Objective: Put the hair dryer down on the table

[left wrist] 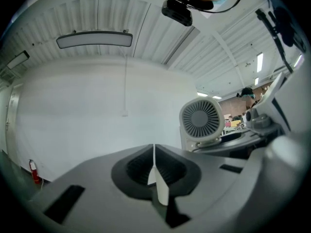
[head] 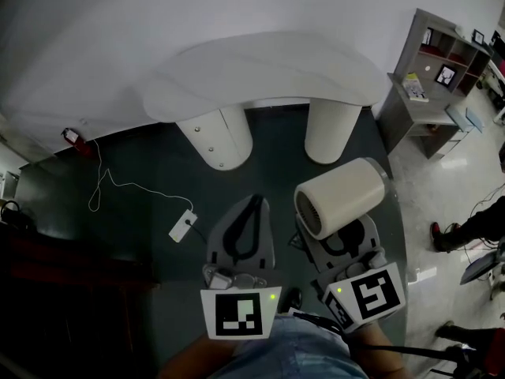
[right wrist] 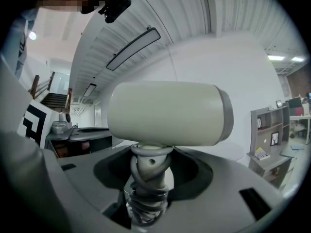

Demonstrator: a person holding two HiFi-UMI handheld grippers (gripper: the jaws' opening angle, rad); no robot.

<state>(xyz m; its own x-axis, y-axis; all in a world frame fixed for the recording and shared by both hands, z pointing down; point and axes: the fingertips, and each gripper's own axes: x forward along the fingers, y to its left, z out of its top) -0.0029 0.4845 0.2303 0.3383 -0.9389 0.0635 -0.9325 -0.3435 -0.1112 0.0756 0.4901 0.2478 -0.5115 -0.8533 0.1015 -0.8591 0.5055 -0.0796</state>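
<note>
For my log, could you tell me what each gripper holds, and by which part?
The right gripper holds the hair dryer by its cord-wrapped handle; the left gripper is shut, empty.

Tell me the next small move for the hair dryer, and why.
Probably carry the right claw forward to the white table: it grips the hair dryer by its cord-wrapped handle, over the dark floor, short of the tabletop.

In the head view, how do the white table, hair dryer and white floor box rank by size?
Largest: white table.
Then hair dryer, enlarged by nearness to the camera.
Smallest: white box on the floor.
</note>
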